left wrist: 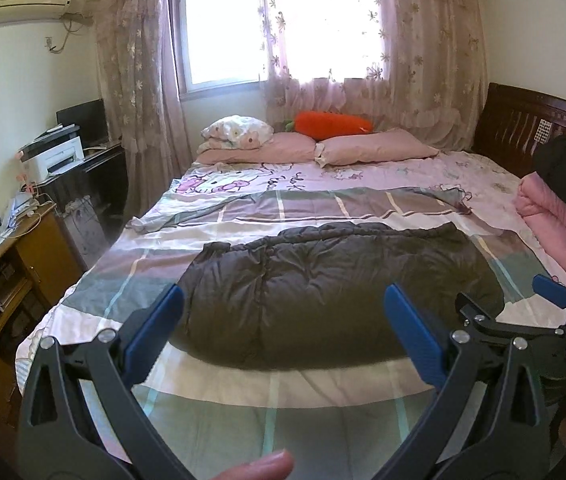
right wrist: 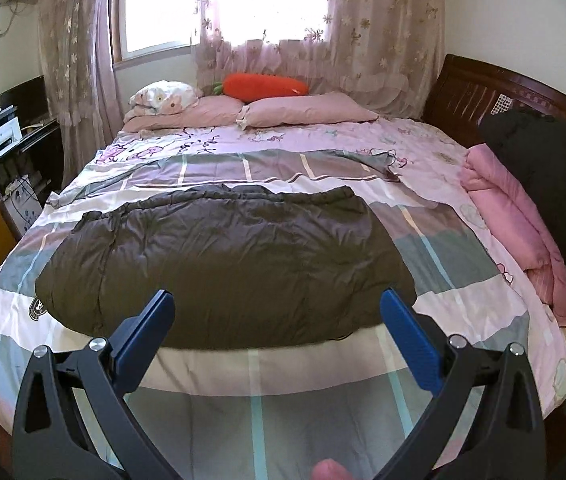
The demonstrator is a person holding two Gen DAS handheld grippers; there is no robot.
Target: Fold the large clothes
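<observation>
The dark grey quilted puffer coat point(right wrist: 219, 264) lies flat at frame centre on the checked bedspread point(right wrist: 423, 312). The left gripper point(left wrist: 283, 316) and right gripper point(right wrist: 277, 316) hover above it, jaws apart and empty. Grasp both near hem corners simultaneously, pinching every layer.

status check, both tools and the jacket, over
Left tool open, right tool open, both holding nothing. Dark puffer jacket flat on checked bedspread, untouched. Nothing lying on the jacket.

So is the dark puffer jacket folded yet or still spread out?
Looks folded at least partly: the dark puffer jacket lies as one compact block on the plaid sheet, no sleeves showing. Both grippers open, above it.
</observation>
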